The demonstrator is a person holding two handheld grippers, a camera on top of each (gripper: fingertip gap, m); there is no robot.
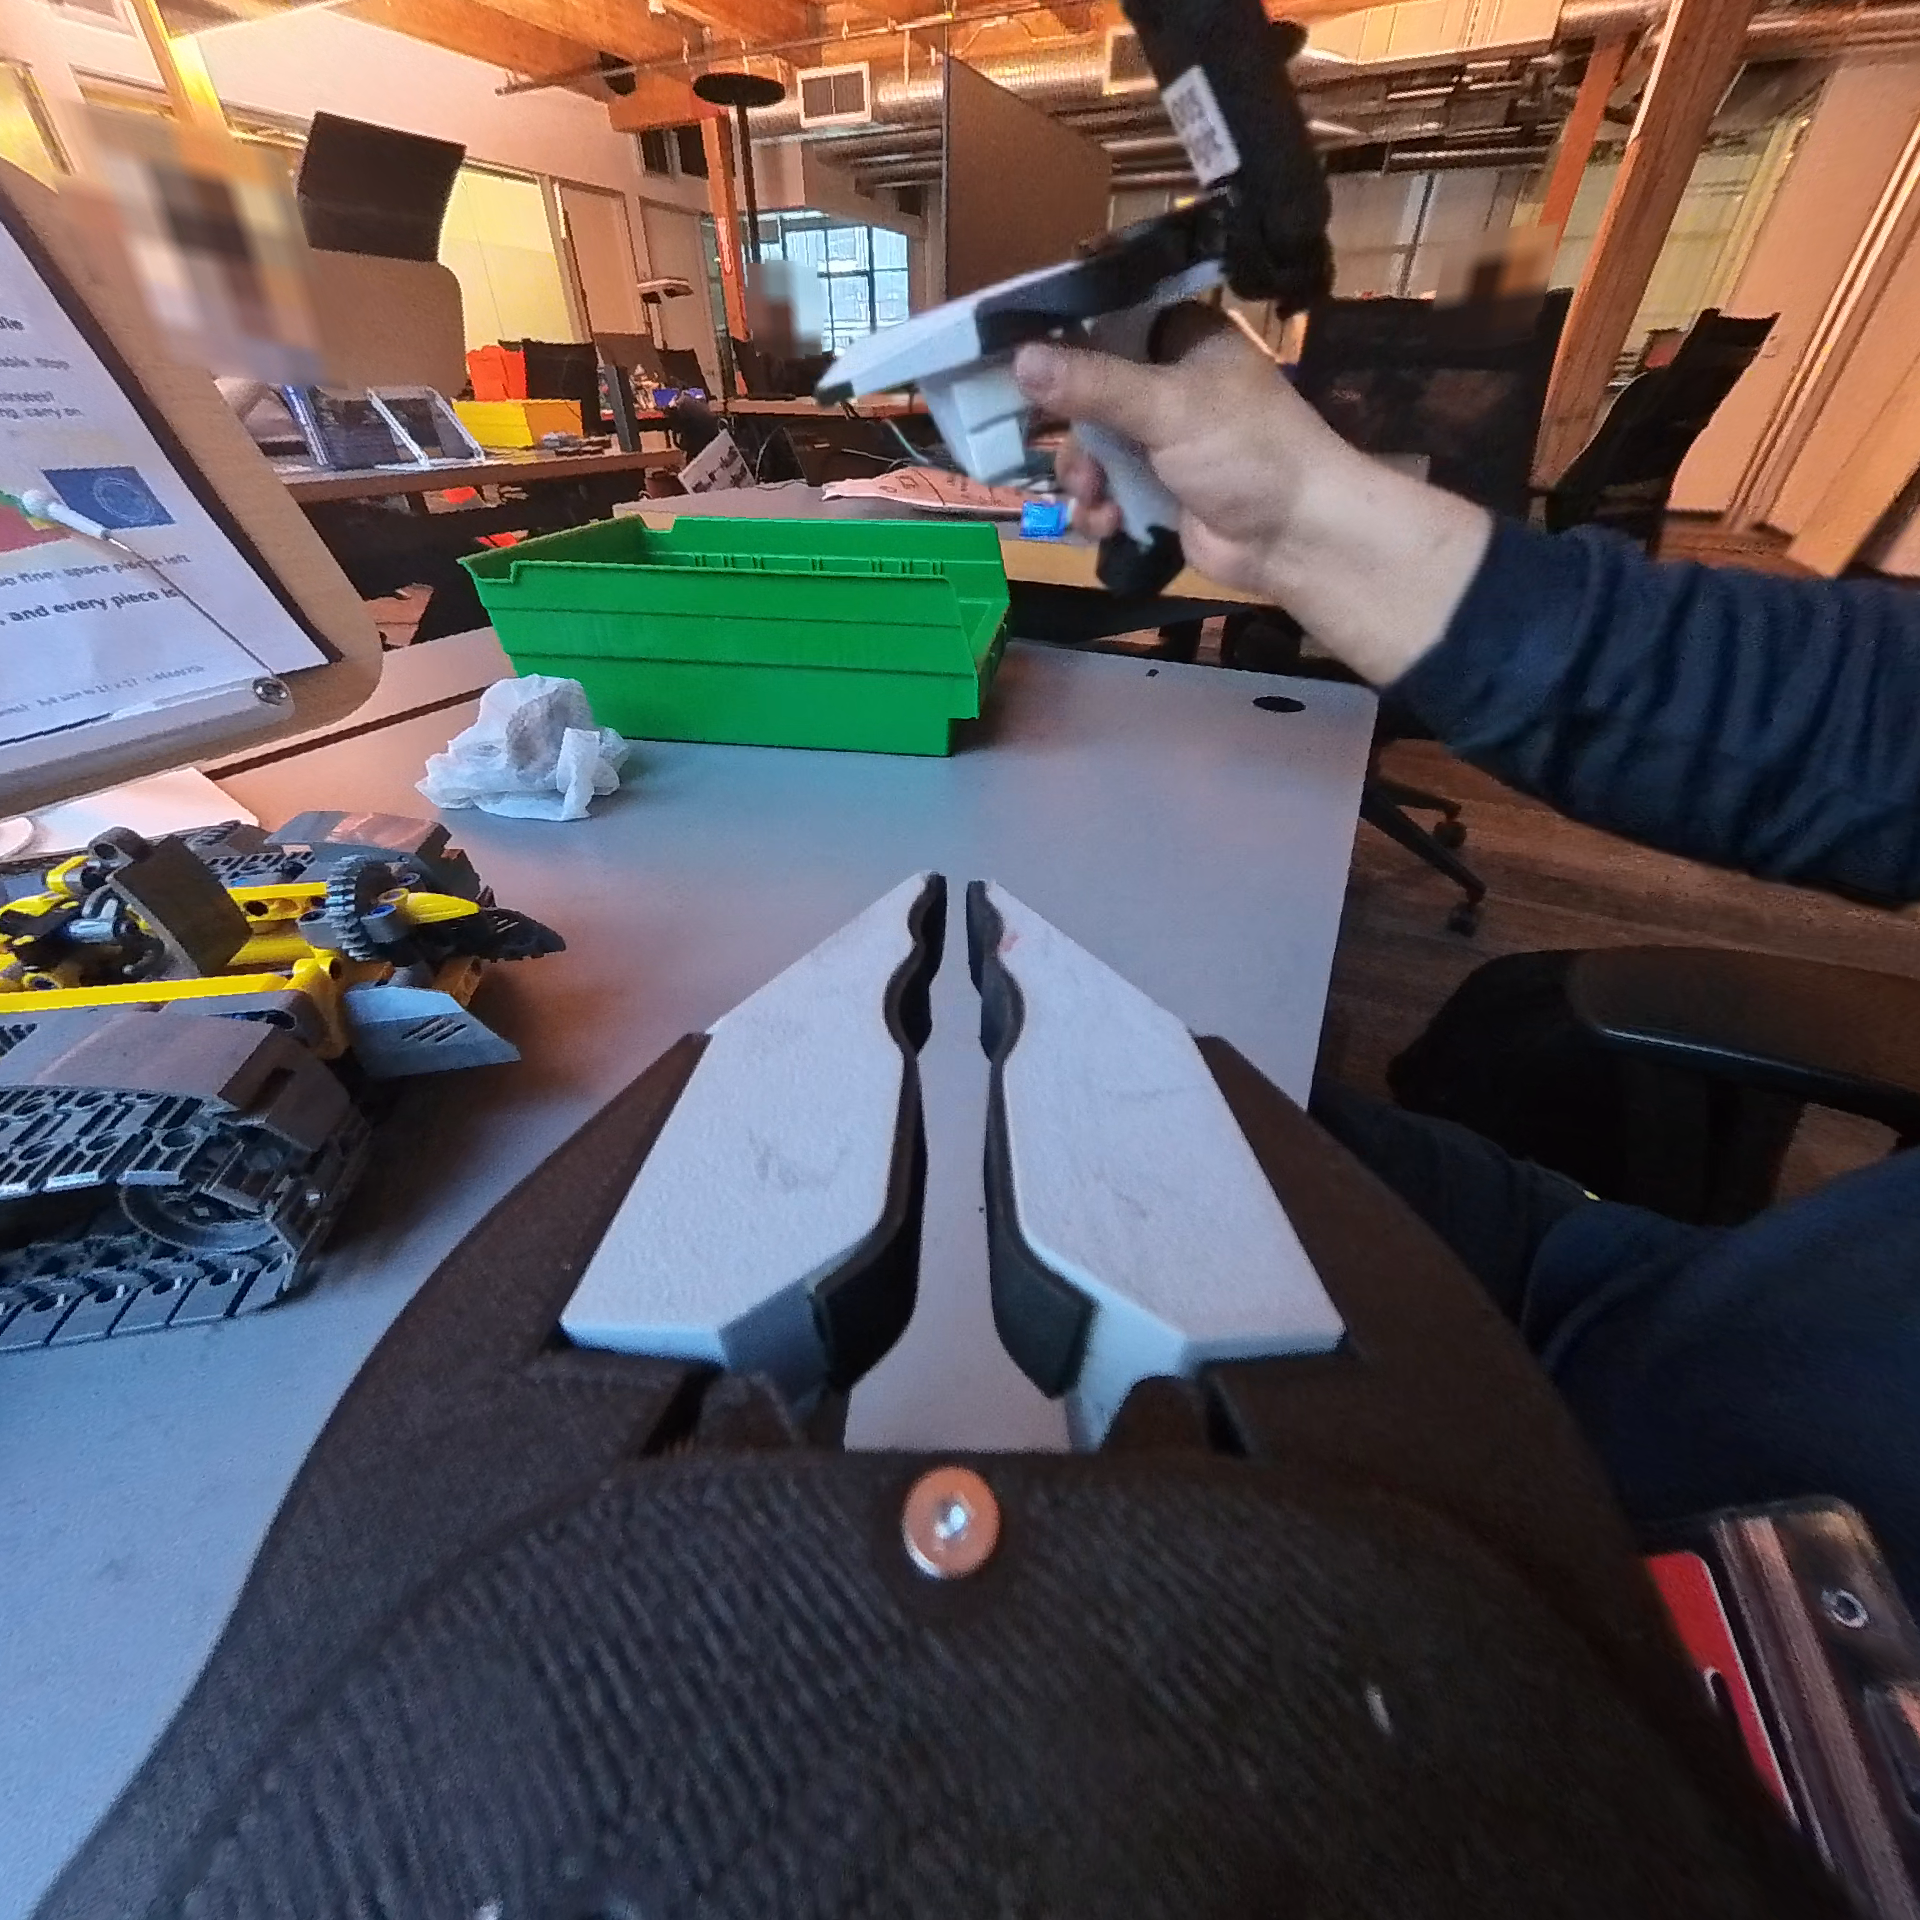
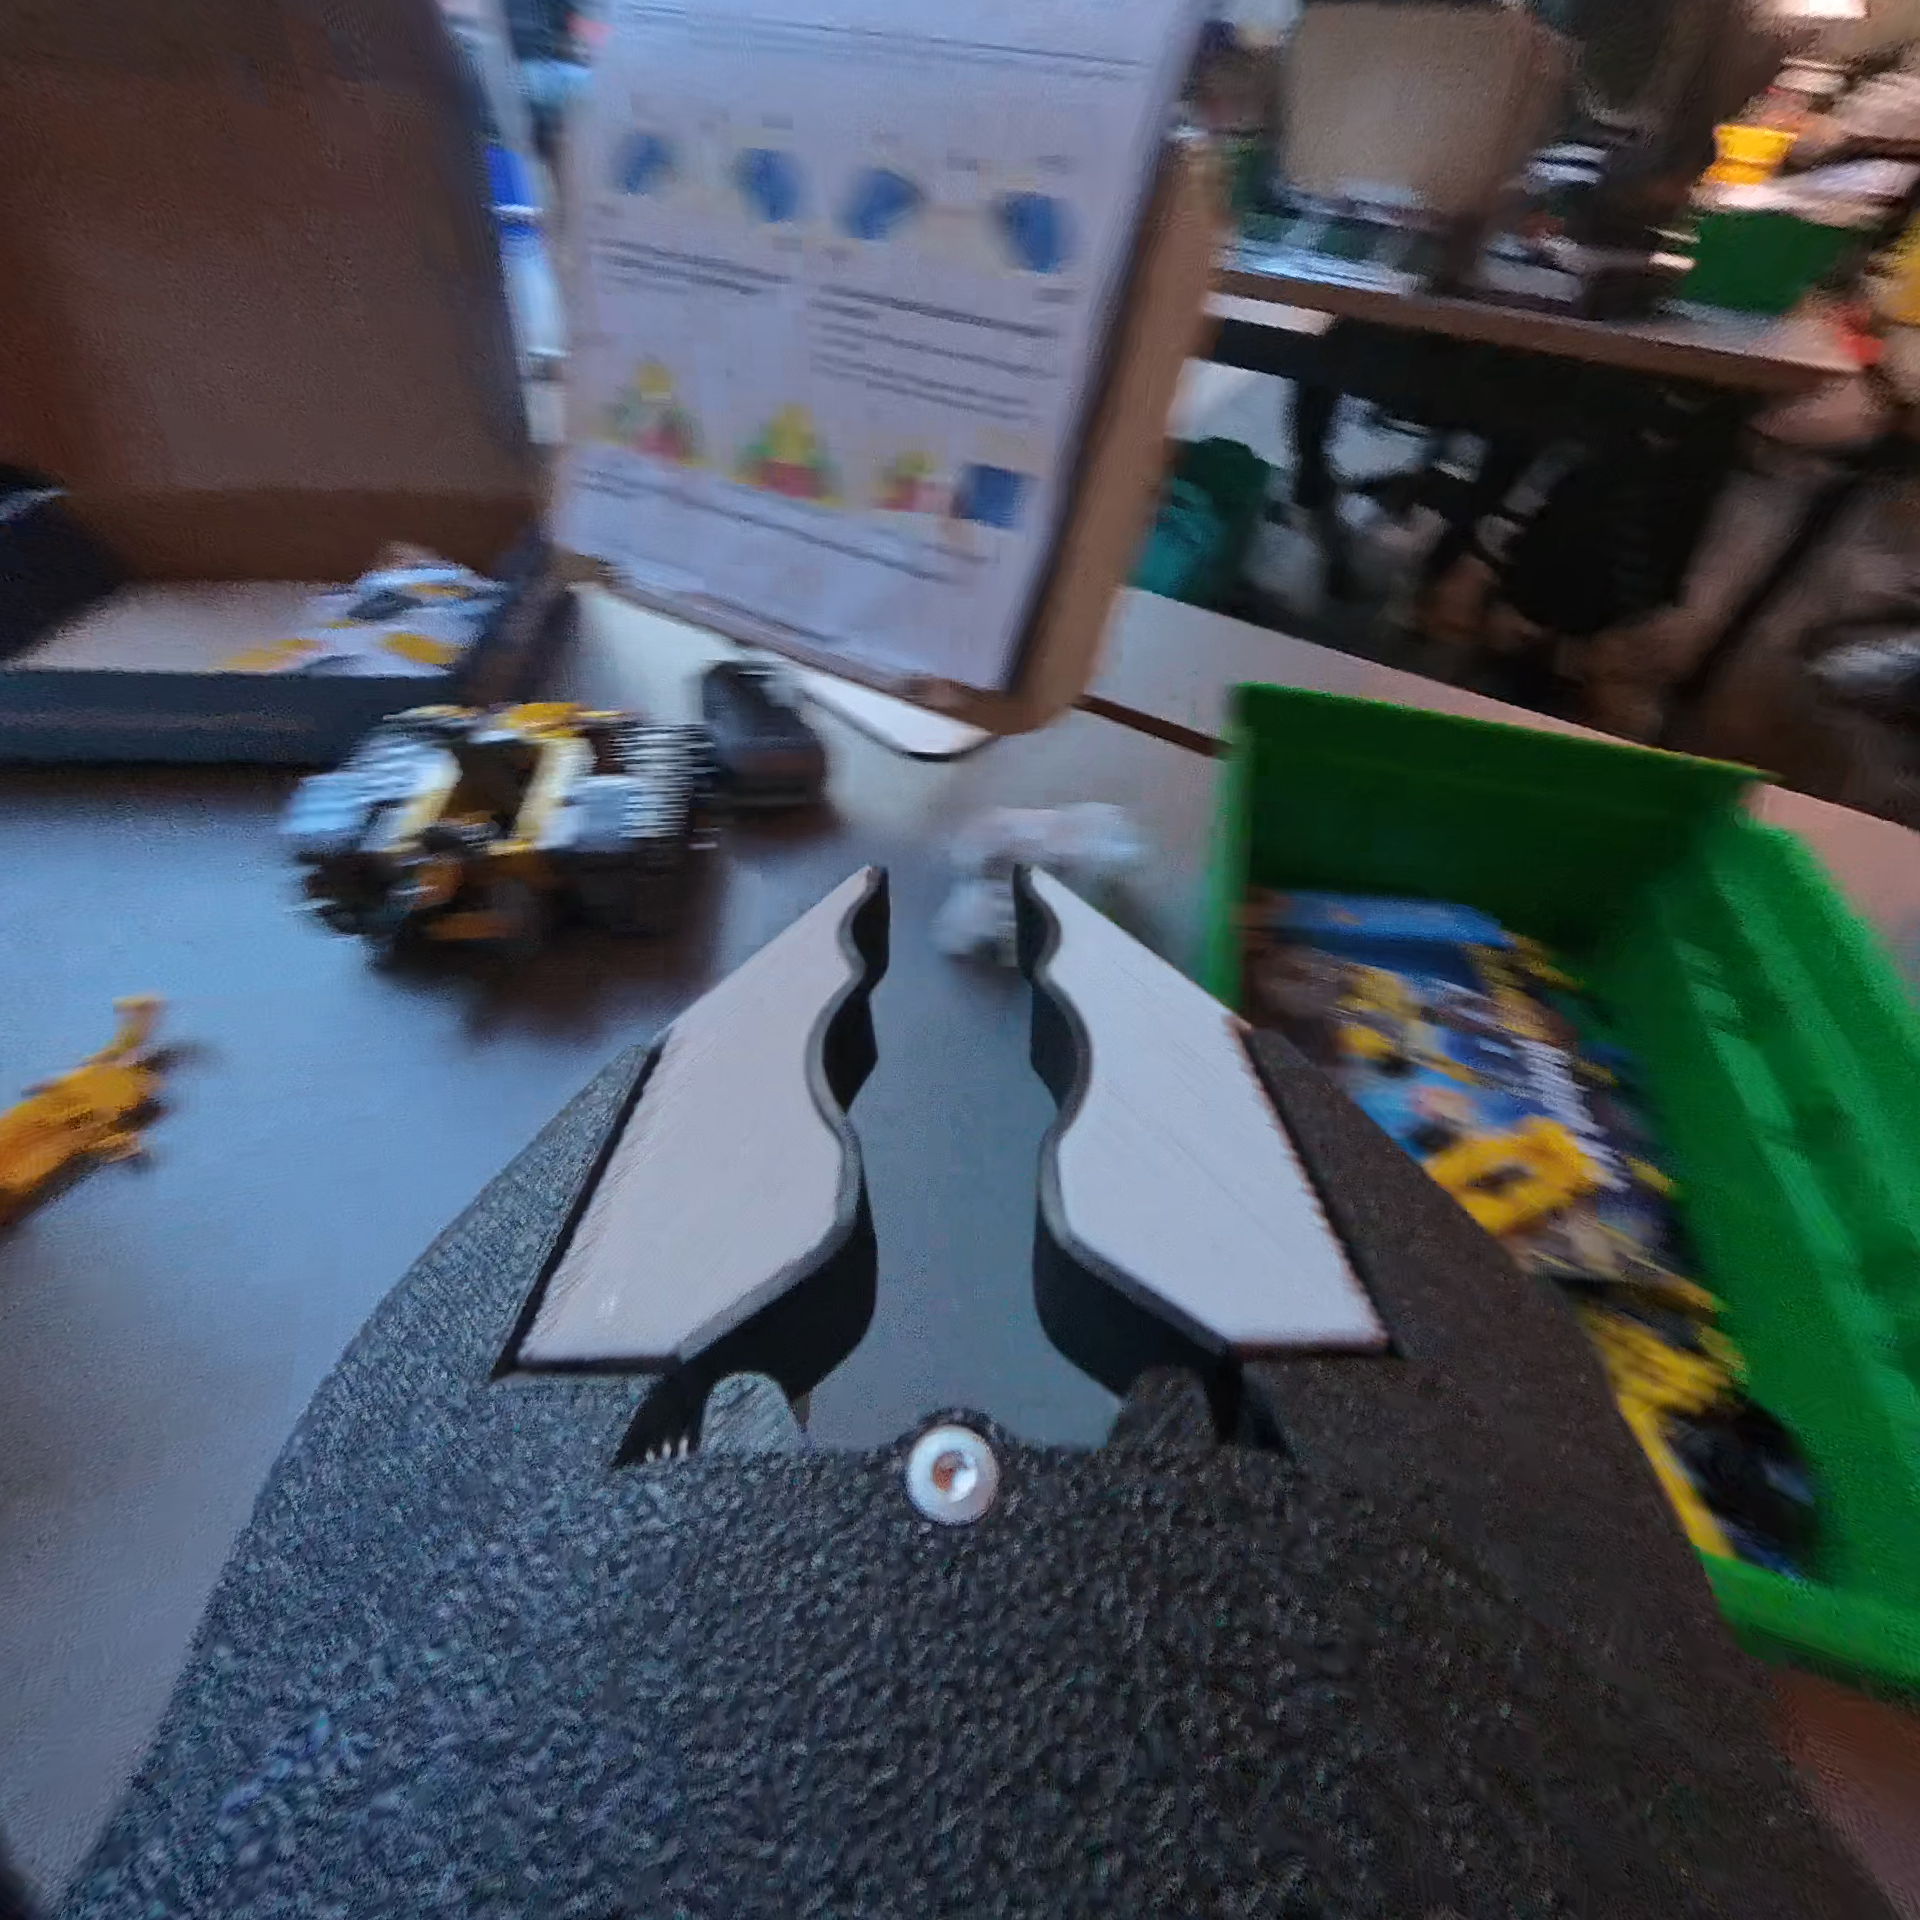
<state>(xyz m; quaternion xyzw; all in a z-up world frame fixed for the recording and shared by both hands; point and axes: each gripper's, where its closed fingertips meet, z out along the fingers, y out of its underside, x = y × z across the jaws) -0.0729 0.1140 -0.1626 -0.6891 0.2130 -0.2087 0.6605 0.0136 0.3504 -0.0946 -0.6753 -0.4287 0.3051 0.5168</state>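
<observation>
My left gripper [image 1: 956,883] is low over the grey table [image 1: 1091,831], its jaws nearly together and empty. A yellow and grey tracked brick vehicle [image 1: 208,1018] sits to its left. My right gripper [image 2: 951,878] is open a little and empty. In the left wrist view it is held up in a hand [image 1: 1195,447], above the far end of a green bin [image 1: 748,634]. The blurred right wrist view shows the vehicle [image 2: 499,821] ahead to the left and the bin [image 2: 1766,1039] on the right. A colourful booklet [image 2: 1455,1091] and bricks lie in the bin.
A crumpled white tissue [image 1: 525,743] lies between vehicle and bin. A tilted instruction board [image 1: 125,520] stands at the left. A loose yellow piece [image 2: 78,1112] lies on the table, with a flat box [image 2: 208,665] behind. The table's right edge [image 1: 1340,883] borders a black chair [image 1: 1714,1039]. Some 30 cm of space lies between my two pairs of fingers.
</observation>
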